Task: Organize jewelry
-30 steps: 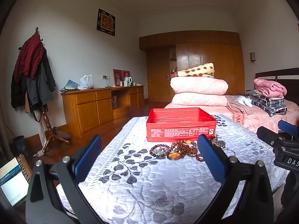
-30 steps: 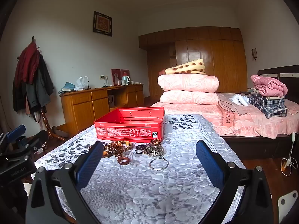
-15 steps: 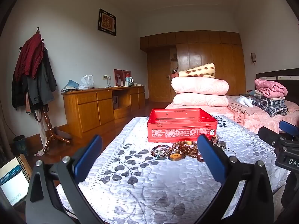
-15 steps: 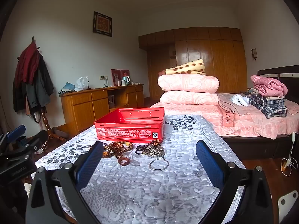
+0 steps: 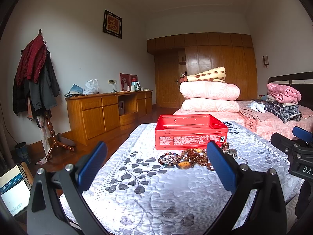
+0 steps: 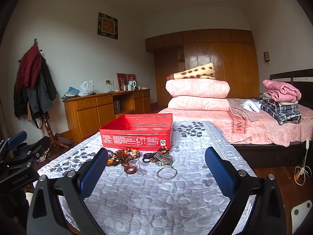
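Surface: quilted white bedspread [image 6: 156,201] with grey leaf print, covering the bed you work over; bare at its near edge.
Your left gripper [image 5: 156,166]: blue pads spread wide, nothing between them, held above the near edge of the bedspread.
Your right gripper [image 6: 156,168]: blue pads likewise wide apart and empty, above the near edge, to the right of the left one.
Silver ring [image 6: 166,173]: plain hoop lying flat, nearest of the pieces toward you in the right wrist view.
Brown ring [image 6: 130,169]: small, flat, just left of the silver ring, apart from it.
Amber bead strand [image 6: 123,156]: heaped behind the brown ring, close to the box front.
Dark bead bracelet [image 6: 148,157]: right of the amber strand, against a tangle of metal pieces [image 6: 163,159].
Multicolour bead bracelet [image 5: 169,159]: leftmost of the pile, beside an amber disc [image 5: 183,164].
Red tin box [image 5: 190,132]: open, lidless, mid-bedspread, directly behind the jewelry; interior floor not visible.
Beyond: second bed with stacked pink quilts [image 5: 209,96], wooden sideboard [image 5: 107,111] along the left wall, wardrobe [image 5: 215,66] at the far wall.
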A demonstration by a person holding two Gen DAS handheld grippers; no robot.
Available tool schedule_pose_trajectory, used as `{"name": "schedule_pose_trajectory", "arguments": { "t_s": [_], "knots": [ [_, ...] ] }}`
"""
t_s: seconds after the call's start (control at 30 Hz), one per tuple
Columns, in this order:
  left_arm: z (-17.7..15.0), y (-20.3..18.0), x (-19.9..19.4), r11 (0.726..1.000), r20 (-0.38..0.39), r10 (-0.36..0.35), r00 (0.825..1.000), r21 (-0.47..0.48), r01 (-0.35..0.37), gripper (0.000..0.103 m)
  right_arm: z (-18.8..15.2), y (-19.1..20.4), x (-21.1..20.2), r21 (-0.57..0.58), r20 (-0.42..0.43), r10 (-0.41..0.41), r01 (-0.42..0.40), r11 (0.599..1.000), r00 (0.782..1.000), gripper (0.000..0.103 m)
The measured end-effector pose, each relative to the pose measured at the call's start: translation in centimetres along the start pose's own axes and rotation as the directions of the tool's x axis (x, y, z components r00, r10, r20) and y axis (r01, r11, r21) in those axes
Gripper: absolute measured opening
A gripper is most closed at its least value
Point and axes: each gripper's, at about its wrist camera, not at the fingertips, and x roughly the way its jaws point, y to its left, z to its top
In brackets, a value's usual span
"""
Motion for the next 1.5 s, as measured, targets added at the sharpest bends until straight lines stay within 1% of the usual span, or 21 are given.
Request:
{"name": "schedule_pose_trajectory", "arguments": {
  "t_s": [1.5],
  "knots": [
    [0.11,0.32,-0.31,1.000,0.003,0.002,1.000,-0.001,-0.002,0.098,-0.10,-0.18,0.17,0.000,0.002,0.000,0.000,1.000,1.000,0.097]
  ]
}}
